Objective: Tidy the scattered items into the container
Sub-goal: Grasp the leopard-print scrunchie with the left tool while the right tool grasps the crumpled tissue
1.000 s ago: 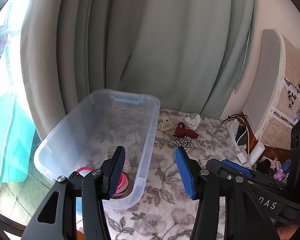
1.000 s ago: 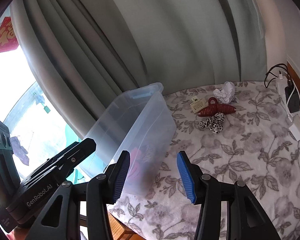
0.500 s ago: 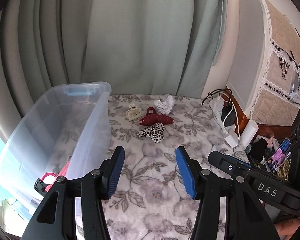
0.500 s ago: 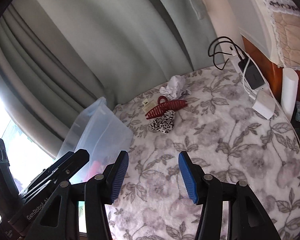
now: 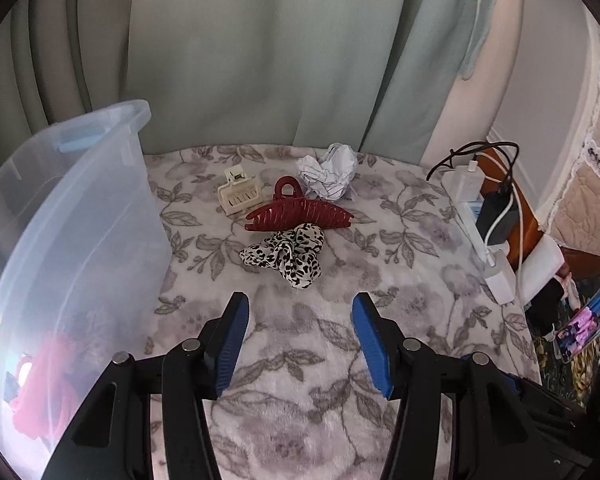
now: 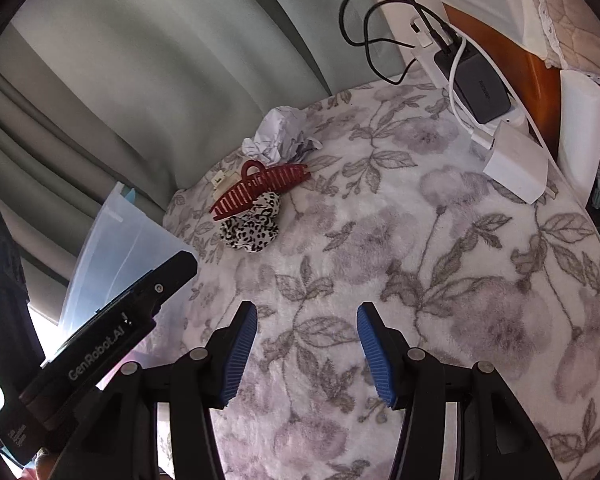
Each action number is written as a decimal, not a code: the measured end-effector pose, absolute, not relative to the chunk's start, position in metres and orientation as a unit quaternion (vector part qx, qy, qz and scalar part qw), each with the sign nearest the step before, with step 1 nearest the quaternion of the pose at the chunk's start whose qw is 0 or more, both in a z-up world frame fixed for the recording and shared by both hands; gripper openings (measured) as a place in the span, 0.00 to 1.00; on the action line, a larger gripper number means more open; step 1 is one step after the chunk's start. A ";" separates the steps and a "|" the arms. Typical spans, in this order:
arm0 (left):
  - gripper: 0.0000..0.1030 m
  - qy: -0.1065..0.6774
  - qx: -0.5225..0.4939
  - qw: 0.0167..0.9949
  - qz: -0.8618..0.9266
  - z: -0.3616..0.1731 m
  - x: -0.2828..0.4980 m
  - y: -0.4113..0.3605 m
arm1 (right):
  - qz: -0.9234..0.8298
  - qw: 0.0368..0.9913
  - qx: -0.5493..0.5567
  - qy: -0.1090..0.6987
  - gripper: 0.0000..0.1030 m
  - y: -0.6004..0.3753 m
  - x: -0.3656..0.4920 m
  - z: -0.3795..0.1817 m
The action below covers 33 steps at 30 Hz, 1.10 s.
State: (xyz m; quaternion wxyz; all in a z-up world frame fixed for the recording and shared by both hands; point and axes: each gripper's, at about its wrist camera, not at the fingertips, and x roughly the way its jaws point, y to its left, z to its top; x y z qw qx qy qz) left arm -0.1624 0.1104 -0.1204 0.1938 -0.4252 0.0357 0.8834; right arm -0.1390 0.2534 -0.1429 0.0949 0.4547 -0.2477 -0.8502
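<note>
Grey-and-white floral fleece tabletop [image 5: 380, 264], pale green curtain [image 5: 260, 60] behind. Clear plastic storage bin [image 5: 72, 216] sits on the left edge; long axis runs away from the camera toward the curtain, red/pink items visible through its wall at the near end.

Left gripper [image 5: 300, 344] and right gripper [image 6: 306, 350]: both hover over bare cloth, blue pads roughly half apart, nothing between them.

Loose items clustered mid-table, right of the bin, well ahead of both grippers:
- dark red plastic claw hair clip [image 5: 298, 212], long axis left-right, loop handle toward the curtain
- leopard-print fabric scrunchie [image 5: 288, 256], touching the clip's near side
- crumpled white paper ball [image 5: 328, 172], behind the clip
- small cream plastic hair claw [image 5: 240, 196], just left of the red clip

White power strip with chargers [image 6: 476, 92] at the right edge.
</note>
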 end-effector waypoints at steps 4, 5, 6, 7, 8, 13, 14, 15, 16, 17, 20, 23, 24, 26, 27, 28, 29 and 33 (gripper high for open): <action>0.54 0.022 -0.438 0.188 0.879 -0.139 -0.189 0.123 | -0.847 0.080 0.466 -0.244 0.54 0.263 -0.160 -0.154; 0.53 0.019 -0.441 0.187 0.878 -0.143 -0.196 0.126 | -0.846 0.078 0.468 -0.243 0.54 0.265 -0.165 -0.156; 0.53 0.016 -0.443 0.185 0.877 -0.147 -0.202 0.128 | -0.846 0.076 0.469 -0.241 0.54 0.266 -0.171 -0.158; 0.53 0.013 -0.445 0.183 0.877 -0.152 -0.207 0.130 | -0.846 0.075 0.470 -0.240 0.54 0.266 -0.177 -0.159; 0.52 0.011 -0.447 0.180 0.876 -0.156 -0.213 0.131 | -0.846 0.074 0.471 -0.238 0.54 0.267 -0.182 -0.161; 0.52 -0.011 -0.467 0.158 0.870 -0.176 -0.233 0.126 | -0.850 0.079 0.471 -0.222 0.54 0.262 -0.209 -0.164; 0.52 -0.018 -0.470 0.156 0.868 -0.179 -0.235 0.123 | -0.851 0.081 0.471 -0.219 0.54 0.260 -0.214 -0.165; 0.51 -0.026 -0.474 0.155 0.866 -0.182 -0.238 0.120 | -0.851 0.084 0.471 -0.216 0.54 0.259 -0.219 -0.165; 0.51 -0.032 -0.475 0.155 0.866 -0.184 -0.240 0.118 | -0.852 0.087 0.470 -0.214 0.54 0.257 -0.224 -0.166; 0.50 -0.037 -0.474 0.156 0.866 -0.185 -0.242 0.117 | -0.852 0.091 0.469 -0.212 0.54 0.256 -0.229 -0.166; 0.45 -0.048 -0.471 0.159 0.866 -0.187 -0.245 0.113 | -0.856 0.102 0.460 -0.211 0.54 0.251 -0.246 -0.163; 0.44 -0.058 -0.468 0.161 0.867 -0.188 -0.246 0.109 | -0.863 0.104 0.445 -0.213 0.61 0.248 -0.264 -0.156; 0.44 -0.060 -0.467 0.162 0.867 -0.189 -0.247 0.108 | -0.865 0.107 0.441 -0.214 0.62 0.246 -0.270 -0.153; 0.44 -0.063 -0.466 0.164 0.867 -0.190 -0.247 0.107 | -0.869 0.116 0.432 -0.214 0.62 0.242 -0.283 -0.148; 0.44 -0.063 -0.465 0.166 0.867 -0.191 -0.247 0.106 | -0.871 0.120 0.427 -0.212 0.62 0.240 -0.290 -0.145; 0.43 -0.062 -0.465 0.167 0.867 -0.192 -0.247 0.105 | -0.873 0.123 0.424 -0.210 0.62 0.237 -0.297 -0.143; 0.43 -0.062 -0.465 0.169 0.867 -0.193 -0.247 0.104 | -0.874 0.127 0.420 -0.208 0.63 0.234 -0.304 -0.141; 0.41 -0.065 -0.465 0.175 0.865 -0.196 -0.247 0.101 | -0.877 0.131 0.416 -0.200 0.65 0.222 -0.331 -0.139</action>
